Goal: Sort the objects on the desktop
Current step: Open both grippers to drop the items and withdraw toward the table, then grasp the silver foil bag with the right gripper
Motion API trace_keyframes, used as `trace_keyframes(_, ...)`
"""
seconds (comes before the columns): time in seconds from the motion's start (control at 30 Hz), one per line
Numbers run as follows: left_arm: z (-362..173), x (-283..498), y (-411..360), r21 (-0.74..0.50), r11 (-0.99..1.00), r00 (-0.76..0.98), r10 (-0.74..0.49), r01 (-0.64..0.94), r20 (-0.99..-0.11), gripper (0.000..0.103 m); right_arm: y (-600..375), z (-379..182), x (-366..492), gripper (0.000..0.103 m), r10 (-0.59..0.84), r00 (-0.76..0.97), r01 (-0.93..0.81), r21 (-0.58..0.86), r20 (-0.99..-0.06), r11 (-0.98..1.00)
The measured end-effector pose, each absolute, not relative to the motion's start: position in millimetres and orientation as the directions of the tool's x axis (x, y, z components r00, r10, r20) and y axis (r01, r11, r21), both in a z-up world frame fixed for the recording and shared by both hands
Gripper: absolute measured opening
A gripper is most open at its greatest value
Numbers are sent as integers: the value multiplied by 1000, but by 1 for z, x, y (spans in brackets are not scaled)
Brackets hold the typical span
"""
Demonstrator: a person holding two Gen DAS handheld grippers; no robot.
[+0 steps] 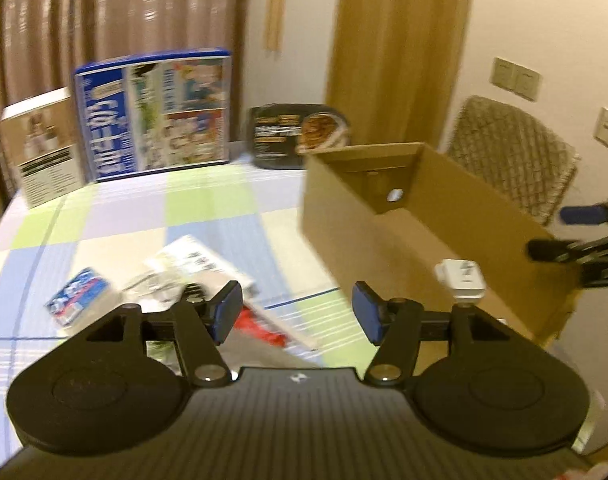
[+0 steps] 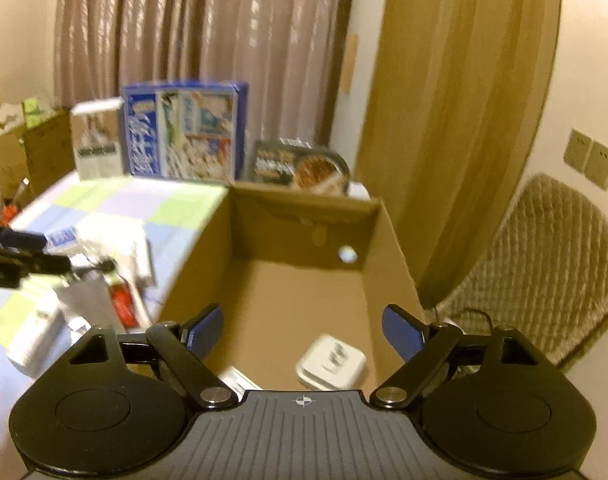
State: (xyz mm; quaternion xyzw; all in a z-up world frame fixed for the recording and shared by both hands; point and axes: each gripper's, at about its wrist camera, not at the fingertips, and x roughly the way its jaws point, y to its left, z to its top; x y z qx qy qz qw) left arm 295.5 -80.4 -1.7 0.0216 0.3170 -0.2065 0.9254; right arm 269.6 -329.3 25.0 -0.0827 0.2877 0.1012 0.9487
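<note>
An open cardboard box (image 1: 388, 240) (image 2: 304, 280) stands on the right side of the checked tablecloth (image 1: 208, 200). A white plug adapter (image 2: 331, 363) lies on the box floor at its near end, and it also shows, blurred, in the left wrist view (image 1: 461, 280). My right gripper (image 2: 304, 330) hangs over the box, open, with nothing between its blue pads. My left gripper (image 1: 298, 314) is open and empty over the table just left of the box. Loose items lie under it: a blue-white packet (image 1: 80, 300), a white package (image 1: 196, 264) and a red item (image 1: 264, 328).
Against the curtain at the back stand a tall blue box (image 1: 156, 116), a white-and-brown box (image 1: 44, 144) and a black food package (image 1: 300, 136). A woven chair (image 1: 512, 156) is behind the cardboard box. Another white box (image 2: 36, 340) lies near the table's front.
</note>
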Motion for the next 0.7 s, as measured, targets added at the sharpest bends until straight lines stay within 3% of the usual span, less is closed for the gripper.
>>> trace_keyframes(0.37,-15,298,1,-59,960,723,-246,274,-645,76,-242,60,252,87,392,783,-444,6,-484,896)
trace_keyframes(0.7,-33,292,48,-37,969,698,-202,244,-687,83,-152,-9,253,87,448,670,-592,-63,-592,803)
